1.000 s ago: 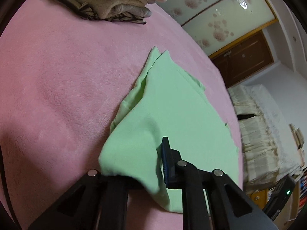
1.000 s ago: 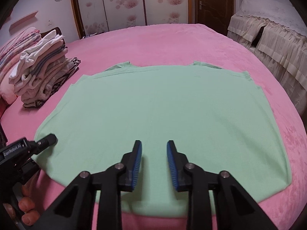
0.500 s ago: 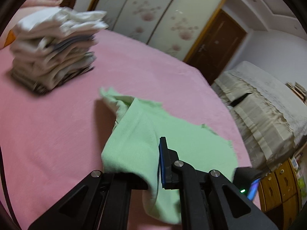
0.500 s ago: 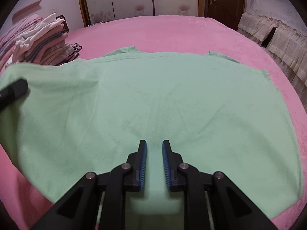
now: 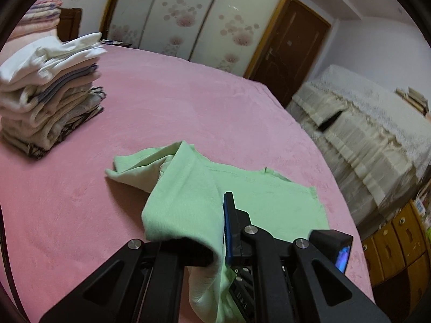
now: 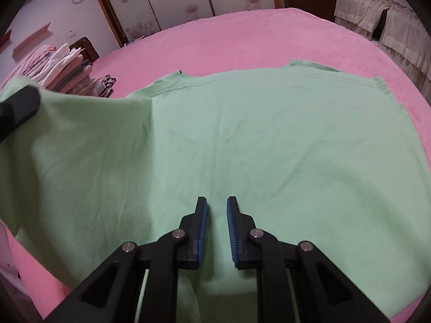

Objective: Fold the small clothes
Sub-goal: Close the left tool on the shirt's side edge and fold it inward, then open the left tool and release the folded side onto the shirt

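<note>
A pale green garment (image 6: 269, 134) lies spread on the pink bed cover (image 6: 242, 32). My left gripper (image 5: 219, 202) is shut on the garment's left edge. It holds that edge (image 5: 183, 202) up off the bed, so the cloth drapes over one finger and hides it. In the right wrist view the raised flap (image 6: 75, 145) hangs at the left, with part of the left gripper (image 6: 18, 107) above it. My right gripper (image 6: 216, 200) hovers low over the garment's near middle. Its jaws stand a narrow gap apart, with flat cloth showing between them and nothing pinched.
A tall stack of folded clothes (image 5: 48, 94) stands at the bed's far left, also visible as the stack (image 6: 72, 72) in the right wrist view. A cloth-covered sofa (image 5: 363, 123) and a wooden cabinet (image 5: 398, 237) stand off the bed's right side. Wardrobe doors (image 5: 188, 13) line the back wall.
My left gripper has risen and rolled, lifting the garment's left edge off the bed and over toward the middle. My right gripper has dropped closer to the cloth and its jaws have narrowed.
</note>
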Tool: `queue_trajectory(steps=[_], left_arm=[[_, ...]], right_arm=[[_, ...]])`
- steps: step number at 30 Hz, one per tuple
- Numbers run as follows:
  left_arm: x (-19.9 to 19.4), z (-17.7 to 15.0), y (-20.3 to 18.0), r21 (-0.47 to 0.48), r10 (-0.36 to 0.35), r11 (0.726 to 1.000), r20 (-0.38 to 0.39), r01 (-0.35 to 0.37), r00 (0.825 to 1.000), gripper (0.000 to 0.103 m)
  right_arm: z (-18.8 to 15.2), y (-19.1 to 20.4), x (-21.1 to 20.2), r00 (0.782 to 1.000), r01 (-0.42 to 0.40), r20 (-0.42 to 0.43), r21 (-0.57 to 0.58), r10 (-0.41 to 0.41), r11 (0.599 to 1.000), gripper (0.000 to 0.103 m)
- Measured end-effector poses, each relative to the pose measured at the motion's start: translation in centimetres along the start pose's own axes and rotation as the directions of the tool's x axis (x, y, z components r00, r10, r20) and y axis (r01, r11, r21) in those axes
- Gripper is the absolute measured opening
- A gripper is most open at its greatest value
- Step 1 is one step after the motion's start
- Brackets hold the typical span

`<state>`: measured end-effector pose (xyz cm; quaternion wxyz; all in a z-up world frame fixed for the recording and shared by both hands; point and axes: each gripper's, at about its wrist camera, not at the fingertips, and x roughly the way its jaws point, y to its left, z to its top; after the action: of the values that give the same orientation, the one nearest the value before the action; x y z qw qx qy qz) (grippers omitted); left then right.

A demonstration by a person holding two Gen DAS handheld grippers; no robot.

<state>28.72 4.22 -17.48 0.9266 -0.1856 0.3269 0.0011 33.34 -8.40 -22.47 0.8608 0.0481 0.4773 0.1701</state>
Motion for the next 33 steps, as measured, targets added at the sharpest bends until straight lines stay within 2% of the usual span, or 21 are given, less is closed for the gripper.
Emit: queue_trajectory(steps=[4, 9, 12, 16, 18, 19, 20, 21, 22, 24, 27, 29, 33], left_arm=[[1.1, 0.1, -4.4, 0.117, -0.01, 0.993, -0.031, 0.013, 0.999, 0.006], [3.0, -2.3, -11.4, 0.298, -0.043, 0.952, -0.091, 0.069, 0.995, 0.006], [4.4, -5.1, -15.4, 0.391, -0.079, 0.911, -0.156, 0.135, 0.985, 0.006], [5.7, -9.7, -20.2, 0.524, -0.096, 0.828, -0.22, 0.201, 0.971, 0.006], [6.4, -11.5, -21.5, 0.559, -0.085, 0.797, -0.272, 0.229, 0.959, 0.007], [6.8, -12.1, -21.7, 0.567, -0.074, 0.789, -0.292, 0.235, 0.954, 0.009], [7.2, -13.0, -22.0, 0.574, -0.057, 0.782, -0.322, 0.242, 0.945, 0.021], [7.4, -13.5, -22.0, 0.571, -0.058, 0.778, -0.347, 0.26, 0.936, 0.032], [7.4, -14.0, -22.0, 0.558, -0.071, 0.78, -0.372, 0.283, 0.926, 0.037], [6.9, -14.6, -21.9, 0.541, -0.093, 0.784, -0.382, 0.304, 0.919, 0.05], [5.5, -14.8, -21.1, 0.508, -0.141, 0.791, -0.389, 0.34, 0.91, 0.052], [4.5, -14.4, -20.1, 0.473, -0.168, 0.806, -0.394, 0.356, 0.904, 0.053], [2.7, -12.3, -16.9, 0.368, -0.221, 0.856, -0.376, 0.364, 0.9, 0.056]], right_arm=[[-0.4, -2.0, -2.2, 0.999, -0.029, 0.033, 0.085, 0.026, 0.996, 0.015], [-1.9, -7.2, -7.1, 0.994, 0.069, 0.075, 0.179, -0.084, 0.981, 0.015], [-3.5, -10.9, -10.2, 0.983, 0.135, 0.092, 0.245, -0.162, 0.96, 0.015], [-6.0, -15.3, -13.6, 0.966, 0.198, 0.094, 0.333, -0.241, 0.922, 0.015], [-7.1, -17.0, -14.6, 0.958, 0.224, 0.086, 0.366, -0.272, 0.903, 0.015], [-7.4, -17.7, -14.9, 0.956, 0.233, 0.079, 0.376, -0.281, 0.897, 0.015], [-7.7, -18.3, -15.0, 0.956, 0.238, 0.071, 0.385, -0.286, 0.892, 0.015], [-8.0, -18.8, -15.1, 0.954, 0.244, 0.065, 0.394, -0.292, 0.886, 0.015], [-8.2, -19.2, -15.2, 0.954, 0.246, 0.06, 0.399, -0.293, 0.883, 0.015], [-8.4, -19.4, -15.0, 0.958, 0.235, 0.057, 0.409, -0.282, 0.882, 0.015], [-8.6, -19.6, -15.6, 0.961, 0.214, 0.075, 0.412, -0.267, 0.886, 0.015], [-8.7, -19.6, -16.0, 0.962, 0.198, 0.093, 0.41, -0.257, 0.89, 0.015], [-7.9, -18.5, -16.8, 0.962, 0.169, 0.136, 0.385, -0.237, 0.907, 0.015]])
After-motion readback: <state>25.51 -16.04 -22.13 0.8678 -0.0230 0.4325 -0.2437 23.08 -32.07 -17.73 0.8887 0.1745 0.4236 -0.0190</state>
